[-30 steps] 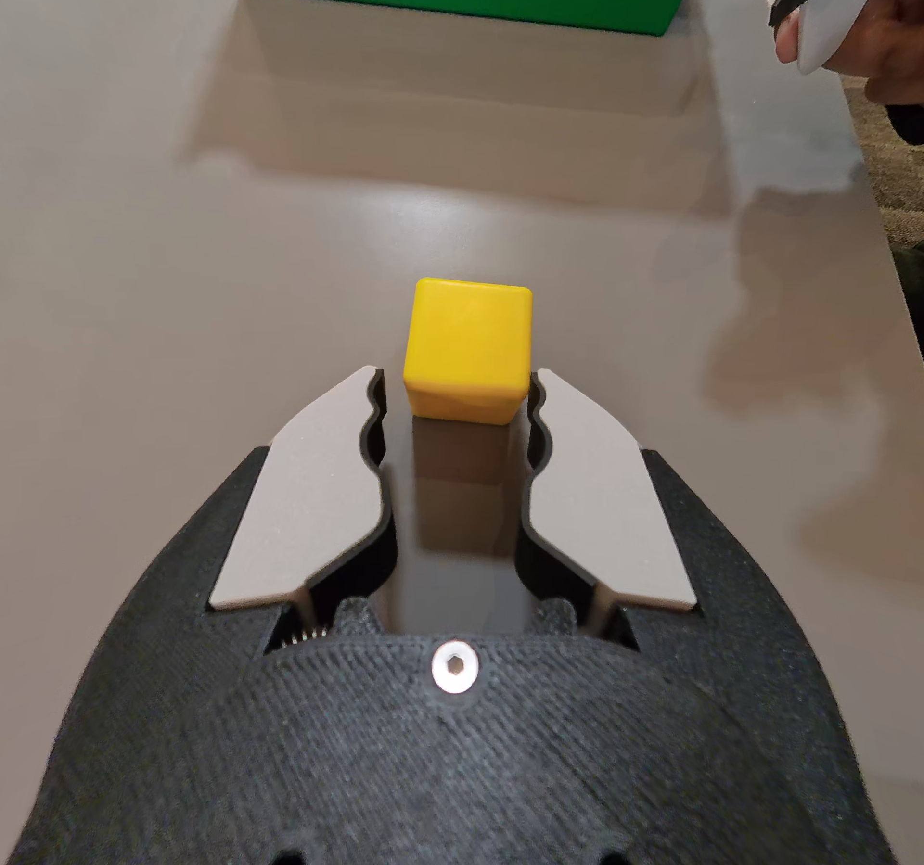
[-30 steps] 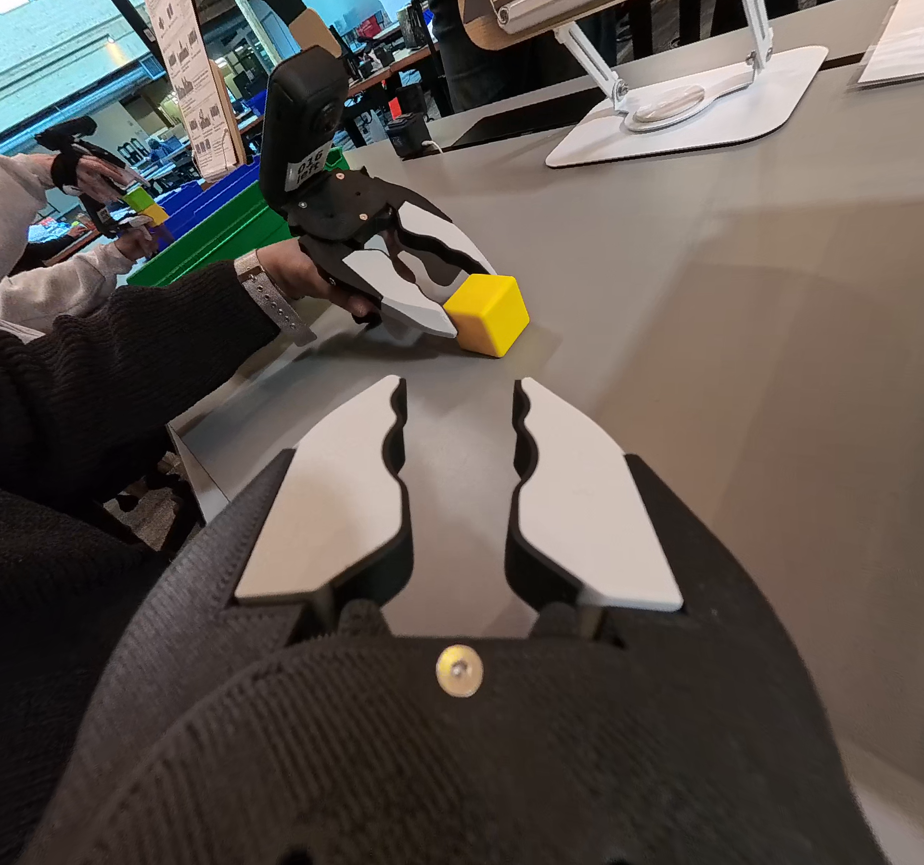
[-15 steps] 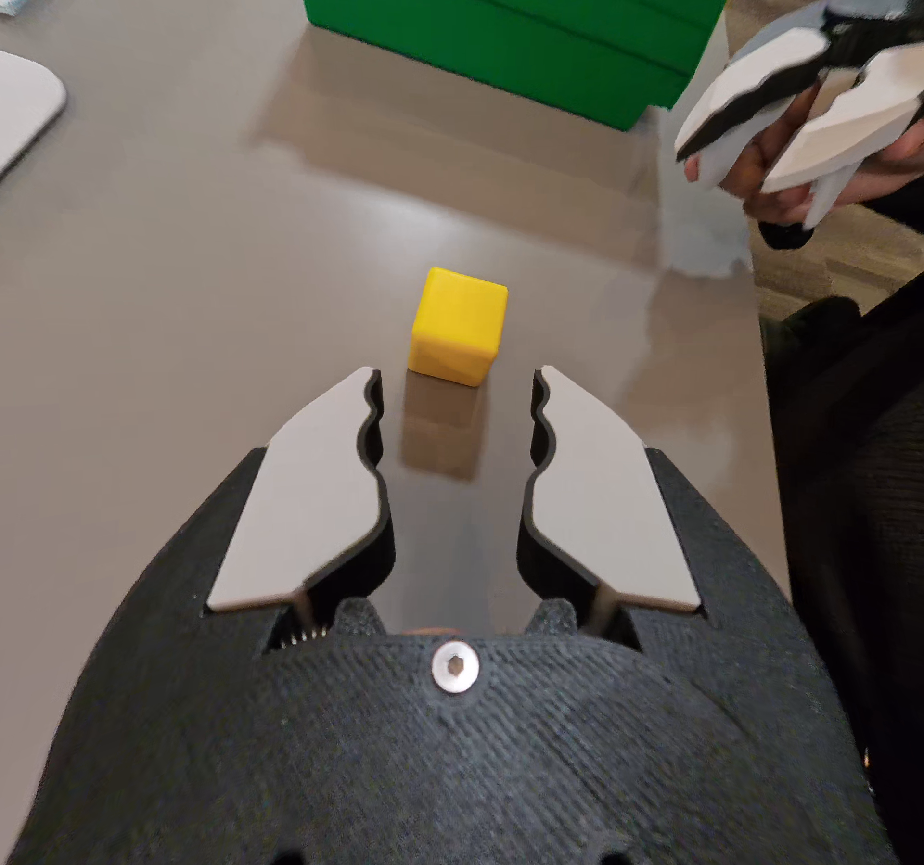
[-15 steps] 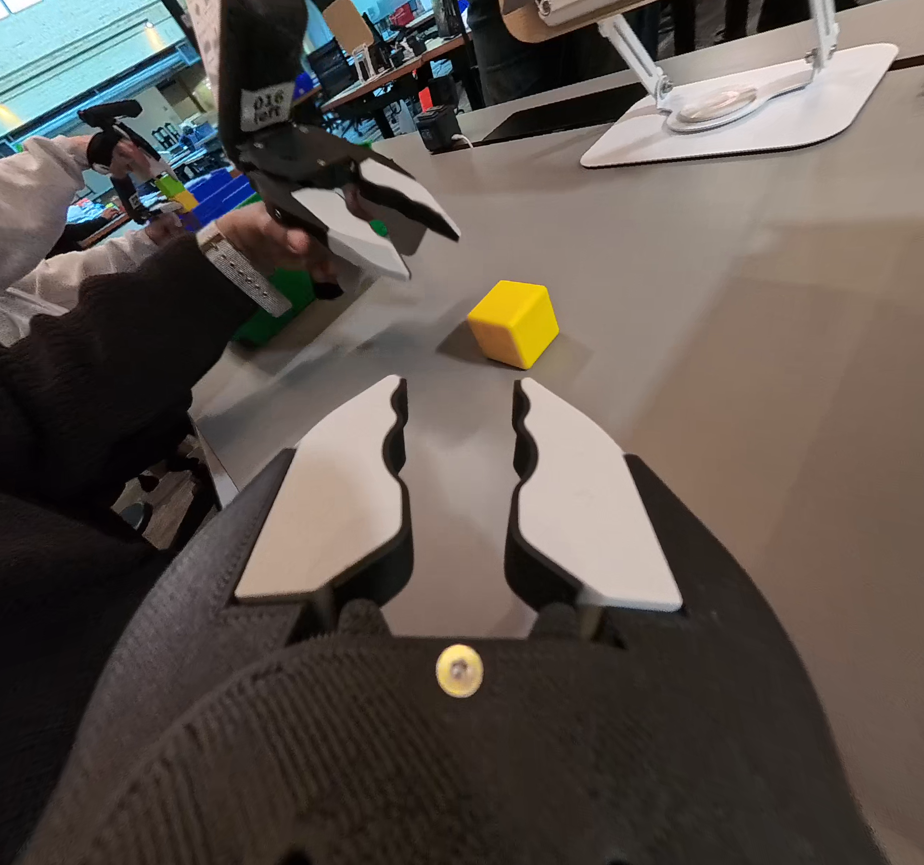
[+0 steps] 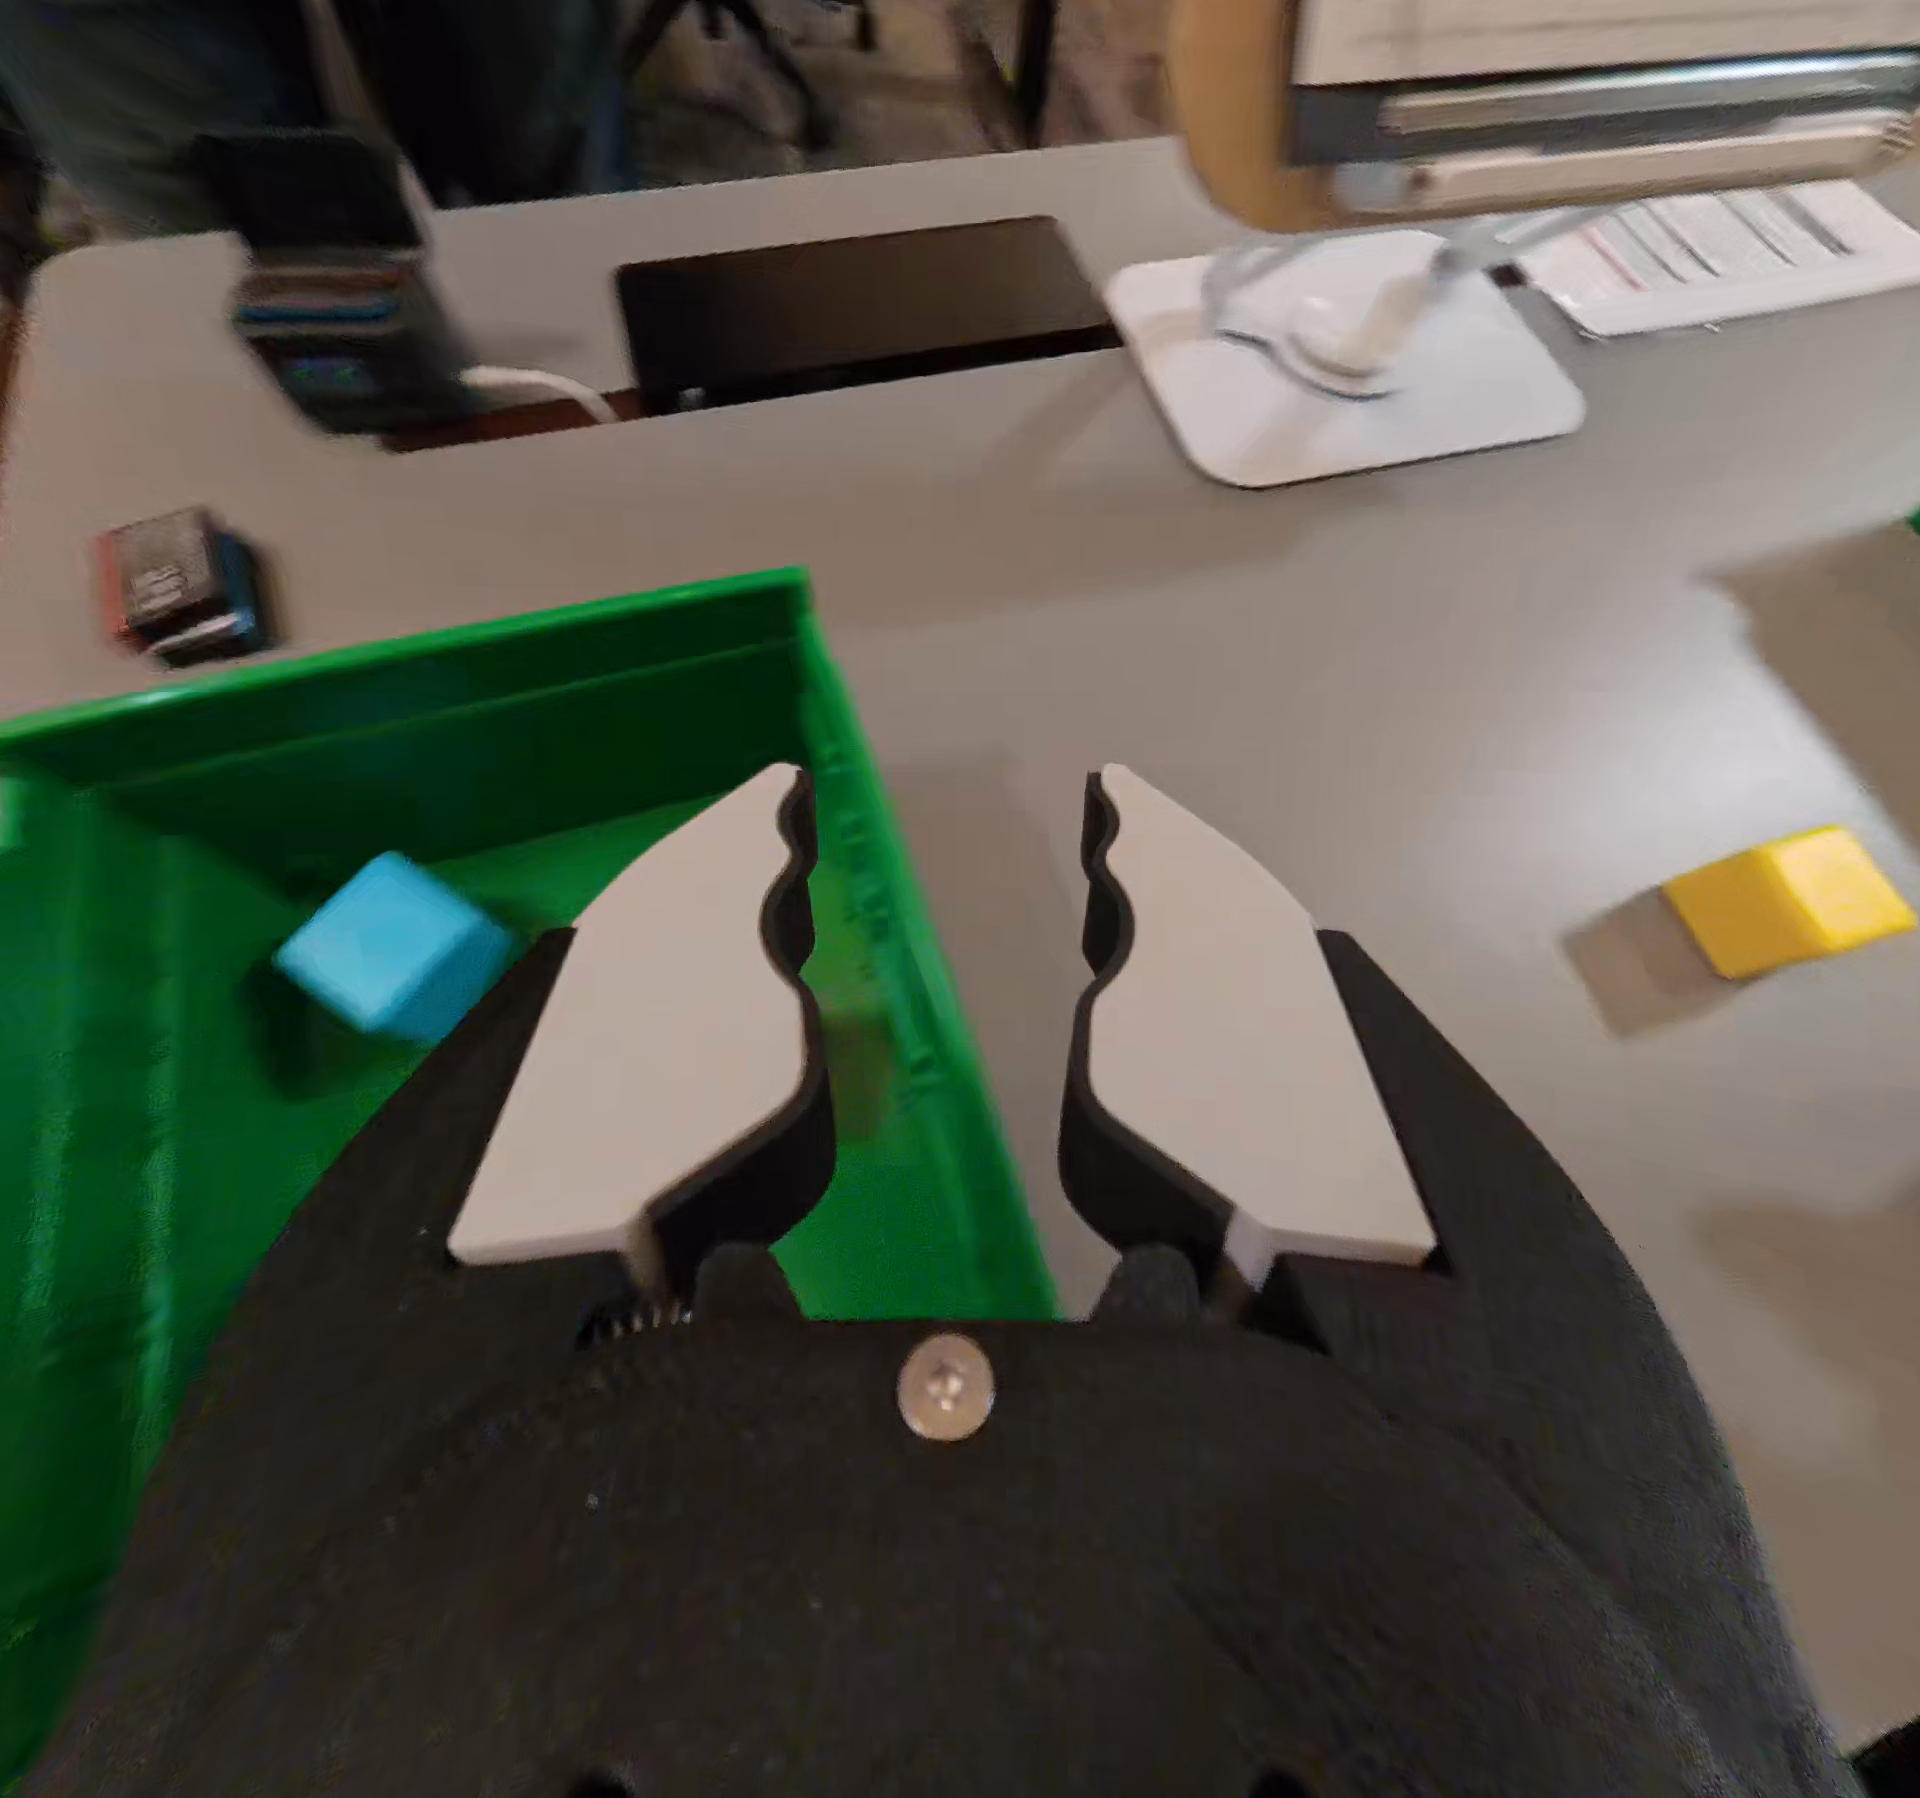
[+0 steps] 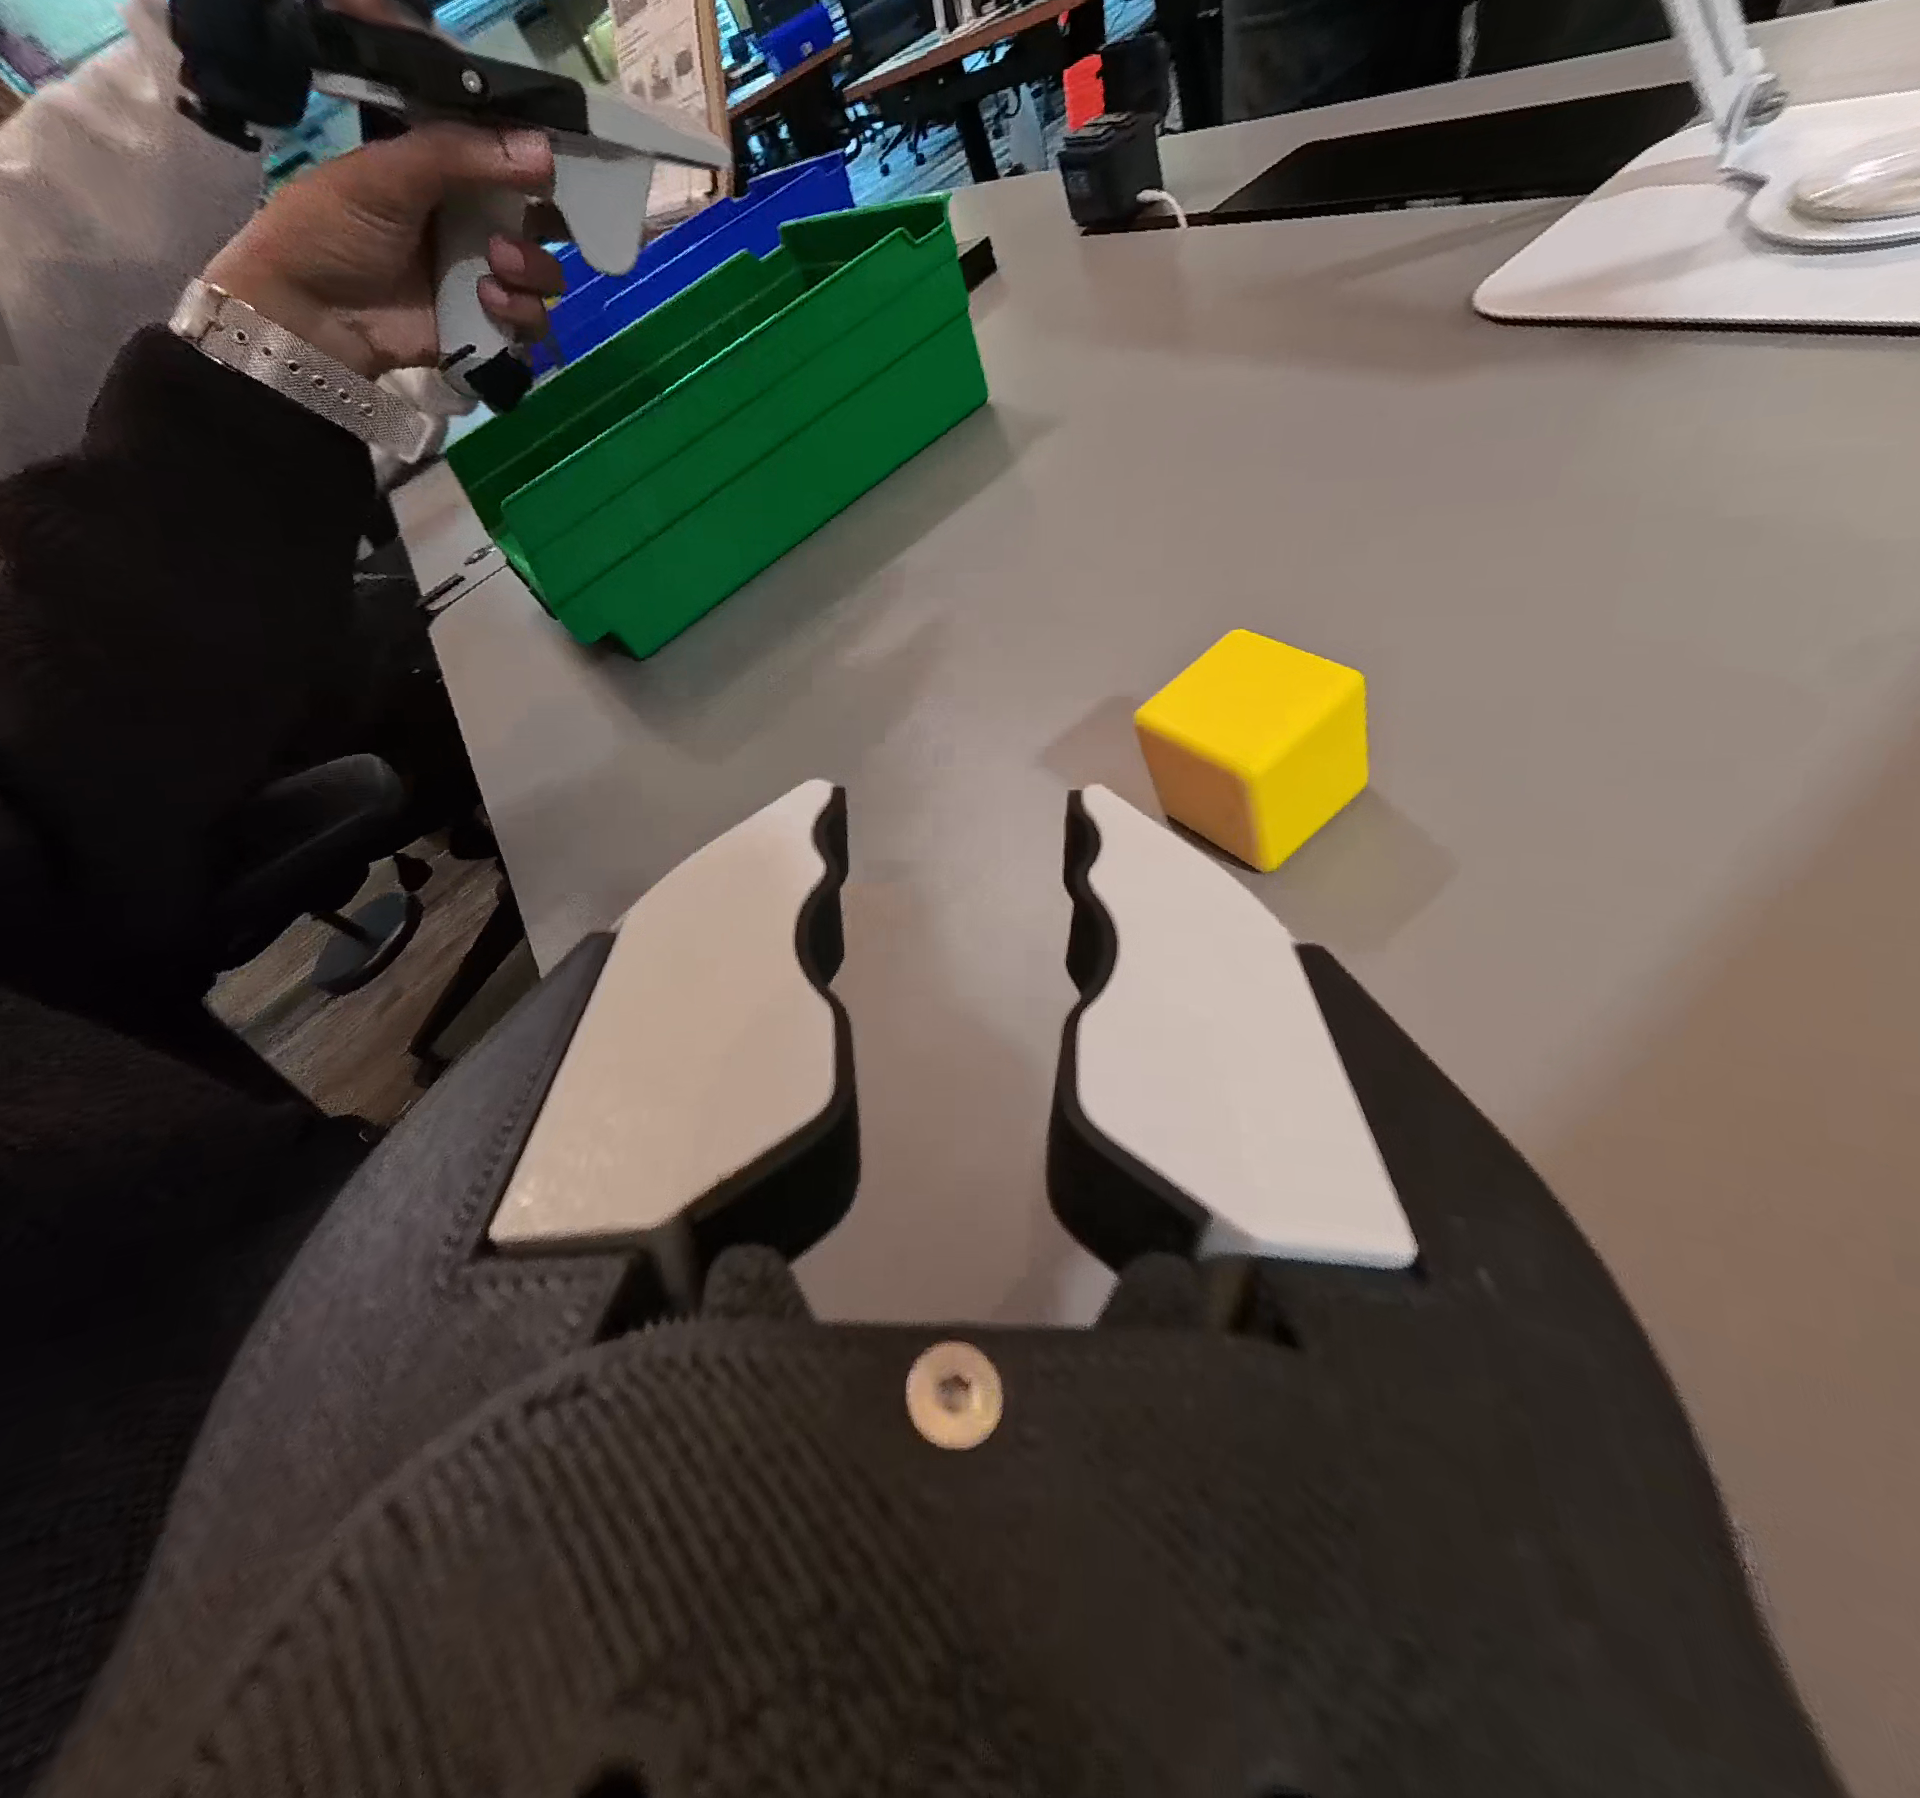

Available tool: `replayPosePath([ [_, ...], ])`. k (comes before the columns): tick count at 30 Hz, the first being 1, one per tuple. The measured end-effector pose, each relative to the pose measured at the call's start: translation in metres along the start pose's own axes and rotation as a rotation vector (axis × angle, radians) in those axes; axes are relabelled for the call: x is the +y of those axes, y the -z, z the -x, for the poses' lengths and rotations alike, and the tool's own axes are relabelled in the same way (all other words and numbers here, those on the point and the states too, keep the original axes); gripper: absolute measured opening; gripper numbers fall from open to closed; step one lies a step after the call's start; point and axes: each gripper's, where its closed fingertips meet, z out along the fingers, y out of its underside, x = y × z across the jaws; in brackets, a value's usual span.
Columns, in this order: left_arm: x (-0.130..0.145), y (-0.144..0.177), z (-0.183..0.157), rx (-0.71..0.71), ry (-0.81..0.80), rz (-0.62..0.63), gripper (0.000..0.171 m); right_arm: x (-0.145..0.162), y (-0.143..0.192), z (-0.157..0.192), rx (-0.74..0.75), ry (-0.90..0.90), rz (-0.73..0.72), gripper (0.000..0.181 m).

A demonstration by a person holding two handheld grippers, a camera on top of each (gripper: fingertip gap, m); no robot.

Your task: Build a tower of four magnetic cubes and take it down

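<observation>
A yellow cube (image 6: pixel 1257 746) sits on the grey table, just ahead and right of my right gripper (image 6: pixel 951 803), which is open and empty. The cube also shows at the right of the left wrist view (image 5: pixel 1792 901). My left gripper (image 5: pixel 940 782) is open and empty, raised over the right wall of a green bin (image 5: pixel 883 917). A light blue cube (image 5: pixel 390 943) lies inside the bin. In the right wrist view the left gripper (image 6: pixel 613 159) is held high in a hand above the green bin (image 6: pixel 748 460).
A white stand base (image 5: pixel 1351 377) and a black pad (image 5: pixel 862 304) lie at the table's far side. A small dark box (image 5: pixel 182 579) sits left of the bin. A blue bin (image 6: pixel 717 231) stands behind the green one. The table edge (image 6: pixel 468 709) runs at left. My hands' fingertips stand some 35 centimetres from each other. It is some 7 centimetres from my right tips to the yellow cube (image 6: pixel 1257 746). Seen from the left wrist view (image 5: pixel 1881 906) as well.
My left gripper drew back from the yellow cube, rose and swung left over the green bin. My right gripper shifted so the cube now lies to its right.
</observation>
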Motion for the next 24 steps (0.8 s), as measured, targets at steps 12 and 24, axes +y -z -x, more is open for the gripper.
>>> replayPosePath([
  [12,0.079,-0.010,0.049,0.158,0.021,0.137,0.064,0.000,-0.009,0.003,-0.034,-0.017,0.010,0.041],
  [24,0.125,-0.041,0.069,0.030,-0.123,0.347,0.065,-0.002,0.006,-0.002,-0.005,-0.044,-0.020,0.041],
])
